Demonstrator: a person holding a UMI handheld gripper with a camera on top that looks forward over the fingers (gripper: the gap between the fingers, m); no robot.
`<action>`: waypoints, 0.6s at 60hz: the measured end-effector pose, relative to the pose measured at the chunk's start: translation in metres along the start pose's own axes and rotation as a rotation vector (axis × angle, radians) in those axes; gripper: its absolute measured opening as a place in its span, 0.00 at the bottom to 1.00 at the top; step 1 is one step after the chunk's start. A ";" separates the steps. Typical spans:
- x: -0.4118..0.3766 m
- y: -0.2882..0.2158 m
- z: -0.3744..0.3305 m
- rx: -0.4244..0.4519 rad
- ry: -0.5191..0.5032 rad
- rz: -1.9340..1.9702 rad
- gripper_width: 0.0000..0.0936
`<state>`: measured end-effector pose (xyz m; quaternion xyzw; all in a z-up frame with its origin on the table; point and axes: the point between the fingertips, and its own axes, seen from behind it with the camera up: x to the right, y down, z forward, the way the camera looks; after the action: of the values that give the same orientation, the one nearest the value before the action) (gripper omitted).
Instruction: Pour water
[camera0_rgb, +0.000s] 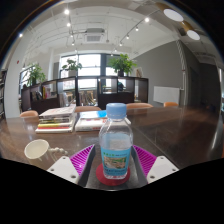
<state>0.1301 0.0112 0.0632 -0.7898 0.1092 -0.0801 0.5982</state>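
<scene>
While the gripper (113, 166) points out over a long wooden table (170, 128), a clear plastic water bottle (115, 145) with a pale blue cap (117, 110) stands upright between its two fingers. The magenta pads (82, 158) flank the bottle's lower body on either side, and they appear to press against it, so the fingers look clamped on the bottle. A red band shows at the bottle's base, and water fills most of its body. To the left of the fingers, a small white cup (37, 149) sits on the table, near the bottle but apart from it. Beyond the cup, a stack of books (57, 122) lies on the tabletop. Farther back, potted plants (123, 63) stand before large windows (92, 66).
</scene>
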 end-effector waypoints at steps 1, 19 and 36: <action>0.000 0.000 -0.003 0.000 -0.005 -0.004 0.79; 0.001 0.057 -0.100 -0.160 0.072 -0.167 0.83; -0.098 0.056 -0.207 -0.169 -0.079 -0.184 0.83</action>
<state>-0.0218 -0.1695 0.0658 -0.8467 0.0190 -0.0942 0.5234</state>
